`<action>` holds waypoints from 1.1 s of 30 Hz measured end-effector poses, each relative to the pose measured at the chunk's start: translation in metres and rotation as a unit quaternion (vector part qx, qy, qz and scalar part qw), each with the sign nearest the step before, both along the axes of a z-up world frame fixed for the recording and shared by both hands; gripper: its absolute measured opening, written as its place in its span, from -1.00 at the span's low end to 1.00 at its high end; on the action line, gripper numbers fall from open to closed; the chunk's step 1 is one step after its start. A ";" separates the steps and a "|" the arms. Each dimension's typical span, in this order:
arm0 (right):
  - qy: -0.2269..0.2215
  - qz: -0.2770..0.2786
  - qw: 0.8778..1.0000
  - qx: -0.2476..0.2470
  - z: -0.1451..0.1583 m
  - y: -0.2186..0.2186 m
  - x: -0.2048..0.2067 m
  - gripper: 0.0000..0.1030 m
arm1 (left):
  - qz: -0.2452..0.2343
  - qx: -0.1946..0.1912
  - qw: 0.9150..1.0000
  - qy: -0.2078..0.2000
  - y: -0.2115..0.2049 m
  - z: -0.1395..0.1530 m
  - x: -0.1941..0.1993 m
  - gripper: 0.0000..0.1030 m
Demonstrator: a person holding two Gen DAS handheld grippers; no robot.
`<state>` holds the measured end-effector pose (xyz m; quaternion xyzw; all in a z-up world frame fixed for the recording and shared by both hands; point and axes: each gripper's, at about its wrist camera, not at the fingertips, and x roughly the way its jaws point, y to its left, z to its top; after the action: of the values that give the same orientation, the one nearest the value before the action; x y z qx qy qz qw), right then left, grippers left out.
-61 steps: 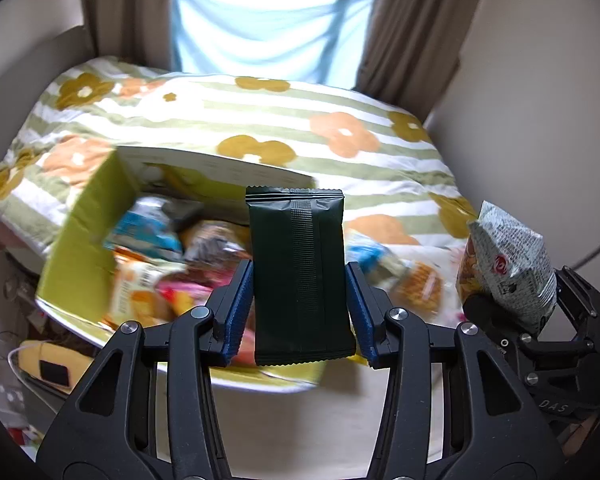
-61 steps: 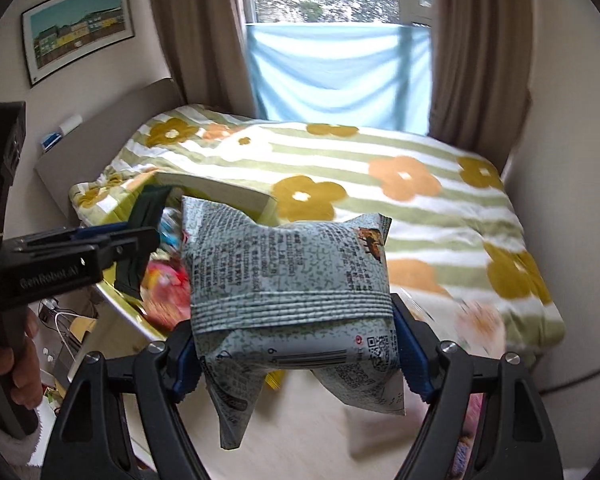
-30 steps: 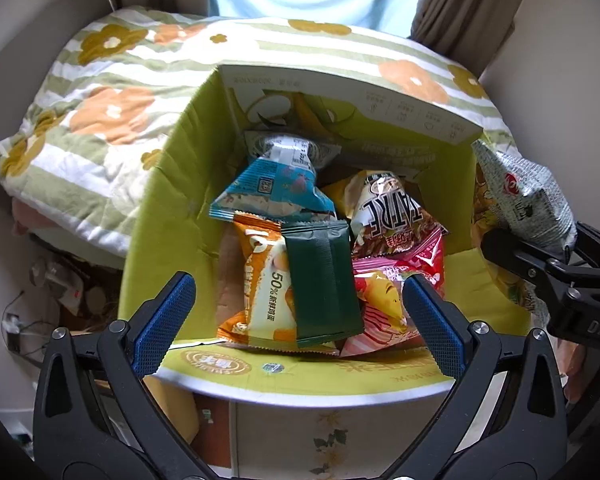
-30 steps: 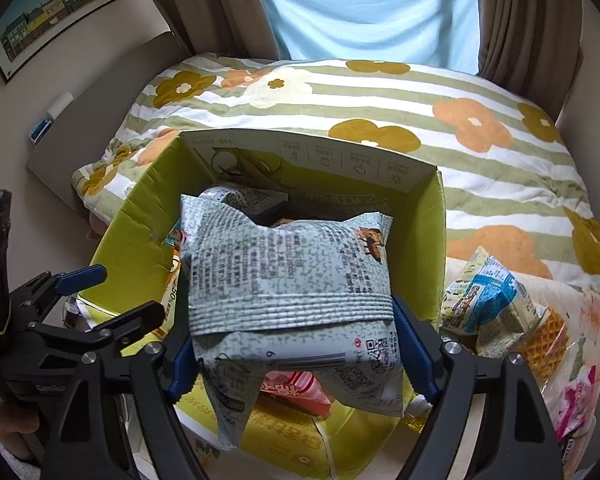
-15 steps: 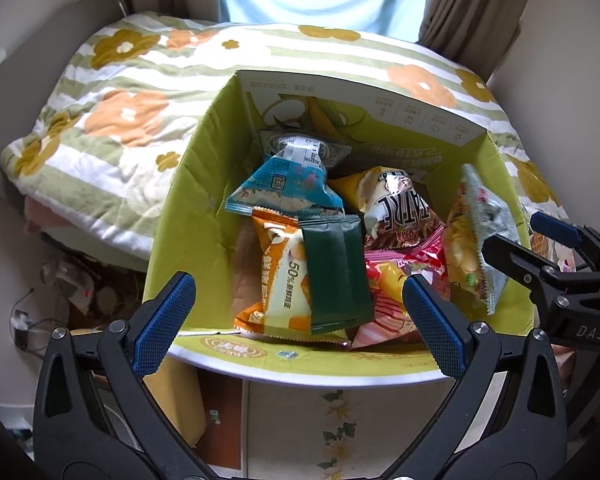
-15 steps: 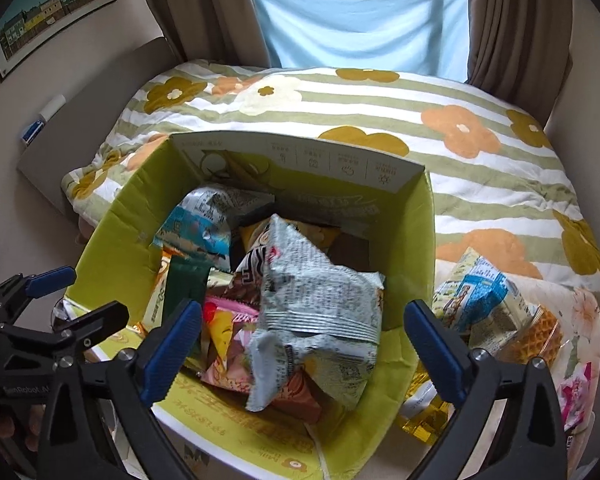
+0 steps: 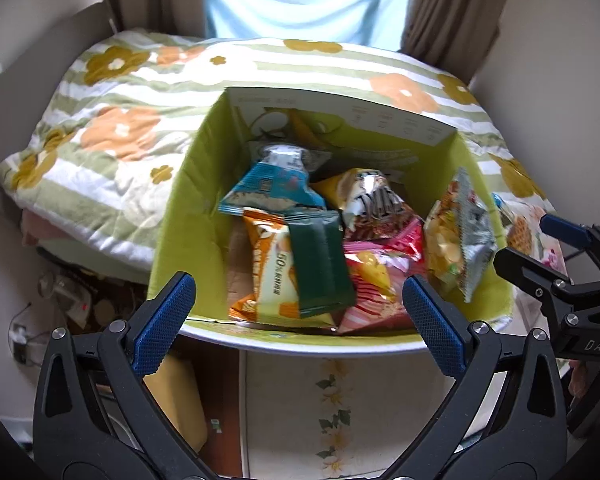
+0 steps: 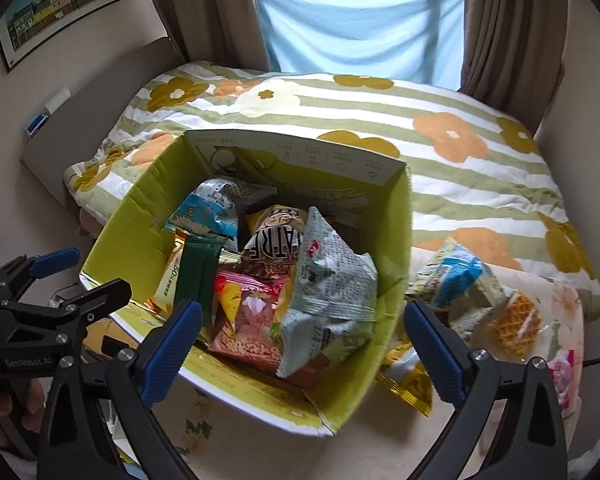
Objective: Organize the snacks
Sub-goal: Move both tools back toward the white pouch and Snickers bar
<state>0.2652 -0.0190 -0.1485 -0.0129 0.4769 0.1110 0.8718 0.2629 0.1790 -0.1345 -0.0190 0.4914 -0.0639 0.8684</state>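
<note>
Both jaws wide open, holding nothing: left gripper [image 7: 300, 312], right gripper [image 8: 304, 340]. Box [image 8: 140, 216] holds most packets. Loose snacks [image 8: 456, 284] lie right of it. We judge them light, crinkly, slippery; pinch across the sealed edge, gently.

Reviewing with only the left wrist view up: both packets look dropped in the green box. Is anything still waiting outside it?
Observer: Yes. The right wrist view shows a blue-and-white packet lying outside the green box, by its right wall.
Operator: Only that one?
Observer: No. A waffle snack in clear wrap lies just right of that packet.
Operator: Anything nearer the camera?
Observer: A yellow packet lies by the box's near right corner, partly behind the right gripper, whose jaws are wide open and empty.
</note>
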 end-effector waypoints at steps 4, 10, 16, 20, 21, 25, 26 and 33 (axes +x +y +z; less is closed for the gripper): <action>-0.005 -0.024 1.000 0.011 0.010 -0.011 -0.015 0.95 | -0.029 -0.002 0.999 -0.014 -0.015 0.007 -0.008 0.99; -0.034 -0.053 0.998 0.001 0.029 -0.034 -0.044 0.95 | -0.070 -0.008 0.997 -0.039 -0.046 0.020 -0.019 0.99; -0.039 -0.104 0.994 0.003 0.039 -0.082 -0.070 0.95 | -0.112 -0.016 0.992 -0.053 -0.092 0.032 -0.030 0.99; -0.030 -0.138 0.990 0.005 0.036 -0.128 -0.089 0.95 | -0.144 -0.024 0.988 -0.056 -0.134 0.037 -0.041 0.99; -0.029 -0.144 0.989 0.004 0.034 -0.139 -0.094 0.95 | -0.152 -0.024 0.986 -0.059 -0.147 0.038 -0.043 0.99; -0.026 -0.159 0.987 -0.007 0.027 -0.190 -0.115 0.95 | -0.173 -0.018 0.983 -0.065 -0.198 0.035 -0.051 0.99; -0.023 -0.163 0.986 -0.012 0.023 -0.202 -0.119 0.95 | -0.177 -0.018 0.982 -0.060 -0.213 0.032 -0.051 0.99; -0.007 -0.166 0.986 -0.013 -0.007 -0.282 -0.143 0.95 | -0.211 -0.020 0.977 -0.036 -0.312 0.007 -0.060 0.99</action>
<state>0.1222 -0.3009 -0.1559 0.0543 0.4673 -0.0412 0.8814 0.2032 -0.1327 -0.1277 0.0703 0.4516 -0.2564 0.8517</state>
